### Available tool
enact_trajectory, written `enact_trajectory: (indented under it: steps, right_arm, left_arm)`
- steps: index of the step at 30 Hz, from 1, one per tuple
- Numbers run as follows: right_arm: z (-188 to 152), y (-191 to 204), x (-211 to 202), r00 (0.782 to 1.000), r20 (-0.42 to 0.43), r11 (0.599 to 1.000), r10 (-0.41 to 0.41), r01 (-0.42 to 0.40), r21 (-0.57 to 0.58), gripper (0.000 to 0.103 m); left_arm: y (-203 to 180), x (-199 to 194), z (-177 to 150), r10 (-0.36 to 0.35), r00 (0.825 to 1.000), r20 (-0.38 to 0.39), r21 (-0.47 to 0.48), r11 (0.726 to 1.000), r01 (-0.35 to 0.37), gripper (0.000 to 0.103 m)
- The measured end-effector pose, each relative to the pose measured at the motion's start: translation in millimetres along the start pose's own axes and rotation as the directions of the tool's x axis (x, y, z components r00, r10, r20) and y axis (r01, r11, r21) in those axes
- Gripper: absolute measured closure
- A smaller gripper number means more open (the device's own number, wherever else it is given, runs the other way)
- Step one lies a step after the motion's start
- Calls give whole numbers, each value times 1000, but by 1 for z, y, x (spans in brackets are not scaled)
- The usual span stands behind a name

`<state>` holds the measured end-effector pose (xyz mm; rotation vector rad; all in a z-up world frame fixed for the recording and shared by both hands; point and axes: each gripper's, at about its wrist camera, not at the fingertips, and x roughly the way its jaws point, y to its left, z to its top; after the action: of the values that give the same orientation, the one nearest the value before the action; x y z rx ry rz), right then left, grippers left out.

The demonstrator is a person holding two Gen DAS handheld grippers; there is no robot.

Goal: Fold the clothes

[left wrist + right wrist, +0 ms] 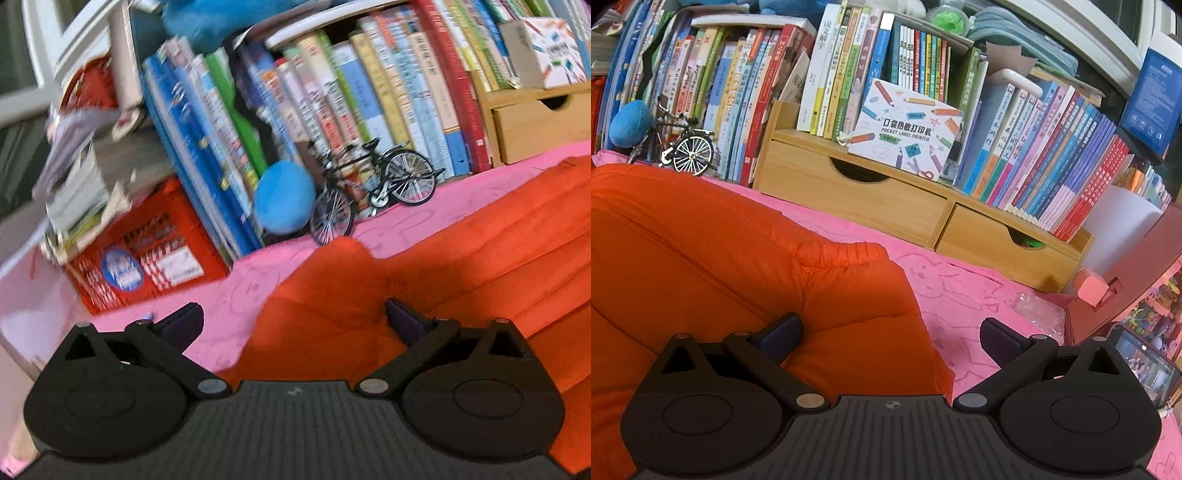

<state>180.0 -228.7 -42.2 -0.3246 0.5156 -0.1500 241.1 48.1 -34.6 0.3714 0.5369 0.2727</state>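
Tools, left [294, 318] & right [891, 332], wide open over orange garment [701, 240], gripping nothing.

Both views are brightly and evenly lit, with only soft shadows in the folds of the orange garment [701, 251]. The left wrist view is motion-blurred, worst at the upper left, where the books [207, 140] smear. The right wrist view is sharp. Fisheye distortion bends shelf lines at the edges.
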Motion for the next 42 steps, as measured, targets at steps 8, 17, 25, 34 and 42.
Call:
enact_trajectory:
  steps: [8,17,25,34,42]
  right_arm:
    - [-1,6,-3,999,21,999,-36,36,-33,0]
    - [35,29,-43,989,137,996,-53,62,-68,0]
    - [96,100,-47,960,152,970,235,-242,26,0]
    - [71,138,-5,982,44,983,182,-180,-45,0]
    - [56,108,5,980,35,980,195,-192,-57,1]
  left_arm:
    - [1,-1,-1,-23,999,-24,-16,1000,23,0]
    - [12,8,-1,-91,993,-72,-81,993,85,0]
    - [15,10,-1,-109,991,-83,-105,989,100,0]
    - [17,13,-3,-116,989,-93,-117,988,105,0]
    - [18,13,-2,-130,987,-100,-127,985,117,0]
